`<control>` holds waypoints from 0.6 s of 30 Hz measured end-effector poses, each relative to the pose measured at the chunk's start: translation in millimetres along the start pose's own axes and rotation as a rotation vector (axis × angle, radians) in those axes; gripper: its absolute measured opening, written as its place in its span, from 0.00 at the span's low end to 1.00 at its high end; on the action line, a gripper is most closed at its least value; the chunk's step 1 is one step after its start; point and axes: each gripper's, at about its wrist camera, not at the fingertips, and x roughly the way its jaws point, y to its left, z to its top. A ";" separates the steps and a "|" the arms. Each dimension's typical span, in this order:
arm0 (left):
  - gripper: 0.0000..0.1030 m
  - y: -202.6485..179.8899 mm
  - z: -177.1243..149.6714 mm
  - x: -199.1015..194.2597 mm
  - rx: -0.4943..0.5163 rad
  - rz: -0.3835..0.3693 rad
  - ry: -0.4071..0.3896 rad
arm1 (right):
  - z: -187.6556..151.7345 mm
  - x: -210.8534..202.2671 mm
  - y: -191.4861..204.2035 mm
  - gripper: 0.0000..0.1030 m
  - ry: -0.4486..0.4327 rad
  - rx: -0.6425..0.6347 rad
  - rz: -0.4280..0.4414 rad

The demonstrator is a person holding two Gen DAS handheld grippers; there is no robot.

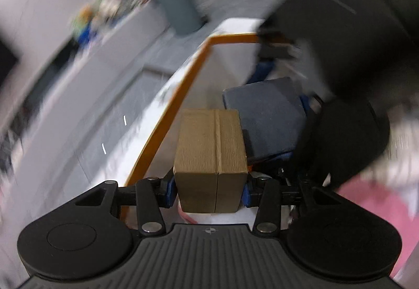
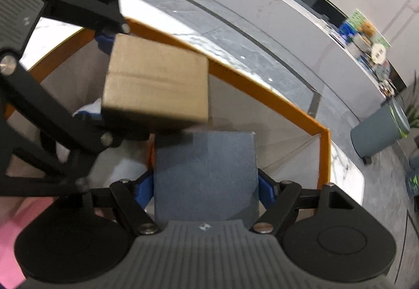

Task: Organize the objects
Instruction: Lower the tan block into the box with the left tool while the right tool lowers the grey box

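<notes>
Over the orange-rimmed bin (image 2: 275, 103), my left tongs (image 1: 210, 190) gripped a tan block (image 1: 210, 147) and my right tongs (image 2: 205, 188) clasped a blue-grey block (image 2: 205, 171); next, lowering both inside.

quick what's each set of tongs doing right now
Left tongs: closed on the tan box.
Right tongs: around the blue-grey block; cannot tell if still gripping.

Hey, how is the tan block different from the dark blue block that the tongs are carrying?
Colour: the tan block is light brown; the dark blue block is slate blue-grey.
Surface: the tan block has a seam line down its faces; the dark blue block looks plain and matte.
Holder: the tan block sits in the left tongs; the dark blue block sits between the right tongs.
Shared: both are boxy blocks held over the orange-rimmed bin.
</notes>
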 end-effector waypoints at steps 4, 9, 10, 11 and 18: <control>0.51 -14.9 -8.3 -4.8 0.104 0.027 -0.048 | -7.4 -8.5 -3.2 0.87 -0.006 0.008 0.043; 0.62 -23.7 -12.0 -9.8 0.133 0.015 -0.087 | -13.1 -22.4 -7.6 0.91 -0.006 0.019 0.097; 0.65 -25.8 -13.0 -11.5 0.142 0.007 -0.095 | -14.3 -25.1 -6.7 0.91 -0.001 0.014 0.109; 0.68 -28.5 -13.6 -13.1 0.155 0.000 -0.101 | -17.2 -27.1 -4.6 0.92 0.004 0.010 0.123; 0.77 -53.3 -17.2 -20.9 0.261 -0.026 -0.126 | -20.2 -45.5 -0.4 0.92 -0.005 0.003 0.102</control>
